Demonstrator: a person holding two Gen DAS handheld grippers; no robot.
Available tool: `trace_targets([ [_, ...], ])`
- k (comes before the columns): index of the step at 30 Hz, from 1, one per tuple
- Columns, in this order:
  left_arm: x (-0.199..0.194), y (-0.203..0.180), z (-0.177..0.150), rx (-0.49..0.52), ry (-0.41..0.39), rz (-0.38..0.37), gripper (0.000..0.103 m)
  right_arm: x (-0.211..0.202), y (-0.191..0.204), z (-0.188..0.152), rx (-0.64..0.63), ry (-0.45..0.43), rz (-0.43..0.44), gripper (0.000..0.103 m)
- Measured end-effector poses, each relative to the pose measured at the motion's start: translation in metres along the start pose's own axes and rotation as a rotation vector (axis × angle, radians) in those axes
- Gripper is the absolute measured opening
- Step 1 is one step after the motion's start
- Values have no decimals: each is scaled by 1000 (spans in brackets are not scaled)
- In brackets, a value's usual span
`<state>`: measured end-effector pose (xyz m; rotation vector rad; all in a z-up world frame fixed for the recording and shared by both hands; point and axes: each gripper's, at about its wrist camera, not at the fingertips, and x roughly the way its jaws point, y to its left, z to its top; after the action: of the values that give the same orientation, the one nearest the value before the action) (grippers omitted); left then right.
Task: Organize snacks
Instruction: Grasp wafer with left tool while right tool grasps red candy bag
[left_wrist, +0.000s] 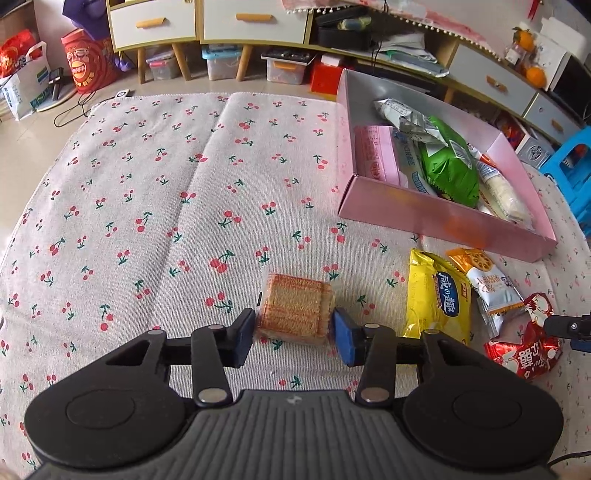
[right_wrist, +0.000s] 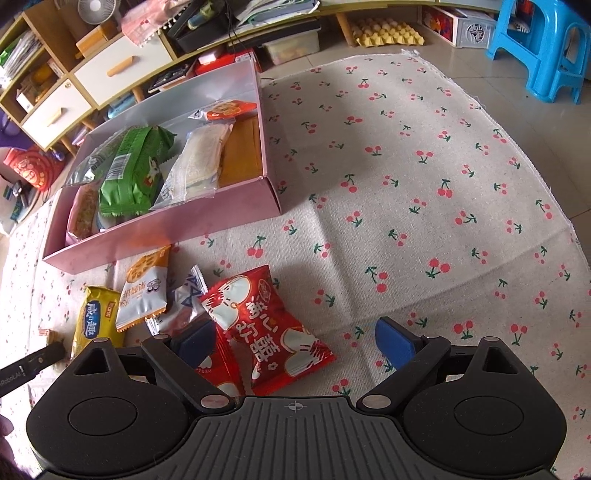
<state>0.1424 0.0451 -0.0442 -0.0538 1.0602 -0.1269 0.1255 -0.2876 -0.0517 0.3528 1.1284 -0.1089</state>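
While you read down this list, largest first, note that the pink box lies ahead and to the right of your left hand.
Cherry-print cloth (left_wrist: 147, 177): spread over the surface under everything; whether a desk or the floor lies beneath it, you cannot tell.
Pink box (left_wrist: 436, 218): open, shallow, already part-filled with a green bag (left_wrist: 448, 162) and pale packets; its near wall faces the loose snacks.
Red packet (right_wrist: 266, 328): glossy, white print, lying between the fingers of your right gripper (right_wrist: 295, 343), which stand wide and do not press it.
Yellow packet (left_wrist: 436, 295): flat on the cloth, just right of your left gripper.
Orange-and-white packet (left_wrist: 484, 284): beside the yellow one, near the box wall.
Biscuit pack (left_wrist: 295, 310): clear wrap, tan ridged biscuits, long axis running finger to finger.
Left gripper (left_wrist: 293, 332): narrow, fingers pressing both ends of the biscuit pack; the pack looks to be resting on the cloth.
Judgement: your left hand has the ready load.
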Motion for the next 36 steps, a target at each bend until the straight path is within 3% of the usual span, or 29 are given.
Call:
trace_targets([
  [7, 0, 0, 0, 4, 0, 4, 42, 3, 9, -3, -43, 0, -16, 92],
  [13, 0, 0, 0, 5, 0, 4, 42, 3, 16, -4, -80, -10, -27, 85],
  [19, 0, 0, -1, 4, 0, 4, 42, 4, 21, -6, -124, -11, -30, 67],
  [24, 0, 0, -1, 4, 0, 4, 42, 4, 26, -7, -166, -14, -18, 44],
  [27, 0, -1, -1, 3, 0, 4, 42, 4, 29, -8, -183, -11, -11, 36],
  [36, -2, -1, -2, -11, 9, -11, 42, 0, 31, -8, -190, -21, -2, 32],
])
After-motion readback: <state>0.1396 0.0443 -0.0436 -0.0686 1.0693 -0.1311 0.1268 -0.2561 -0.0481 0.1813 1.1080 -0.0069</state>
